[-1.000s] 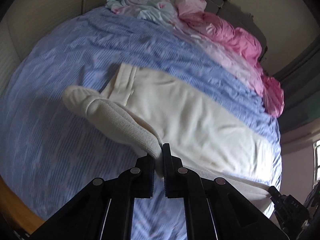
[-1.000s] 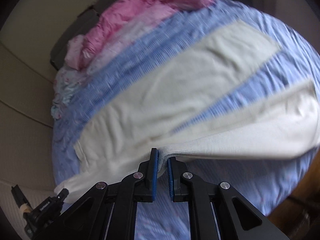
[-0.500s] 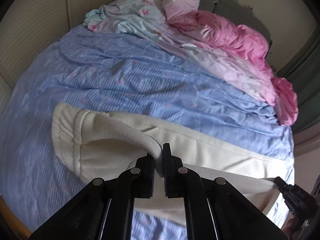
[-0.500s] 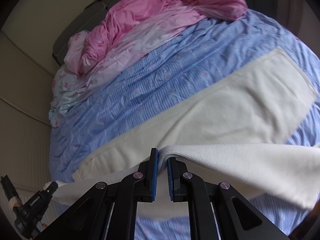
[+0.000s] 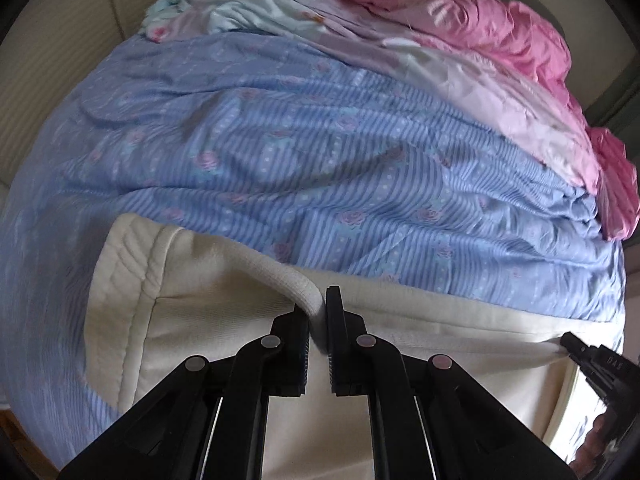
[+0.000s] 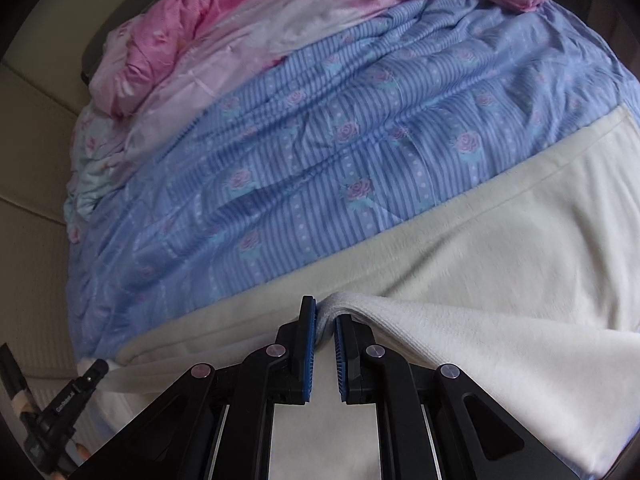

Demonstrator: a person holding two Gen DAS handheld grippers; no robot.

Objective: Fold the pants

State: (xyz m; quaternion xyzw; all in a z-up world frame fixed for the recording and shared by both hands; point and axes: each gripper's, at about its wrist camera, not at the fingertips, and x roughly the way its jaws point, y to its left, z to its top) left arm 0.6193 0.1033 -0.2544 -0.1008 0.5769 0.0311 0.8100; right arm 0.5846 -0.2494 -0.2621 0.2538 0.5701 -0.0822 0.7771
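Note:
Cream pants [image 5: 208, 320] lie lengthwise across the near part of a blue striped floral bedspread [image 5: 320, 152]. My left gripper [image 5: 318, 304] is shut on the pants' upper layer near the waistband end, which lies to its left. My right gripper [image 6: 326, 312] is shut on a fold of the same pants [image 6: 500, 280], with the leg stretching off to the right. The upper layer now lies over the lower one. Each gripper's tip shows at the edge of the other view, the right one in the left wrist view [image 5: 592, 364] and the left one in the right wrist view [image 6: 72, 392].
A pink quilt [image 5: 500, 36] and pale floral bedding [image 5: 248, 4] are heaped along the far side of the bed. A cream padded wall [image 6: 36, 152] runs beside the bed. A wooden edge [image 5: 12, 436] shows at lower left.
Both grippers have carried the near pant leg forward over the far one and come down low; the gap of blue bedspread between the legs is now covered.

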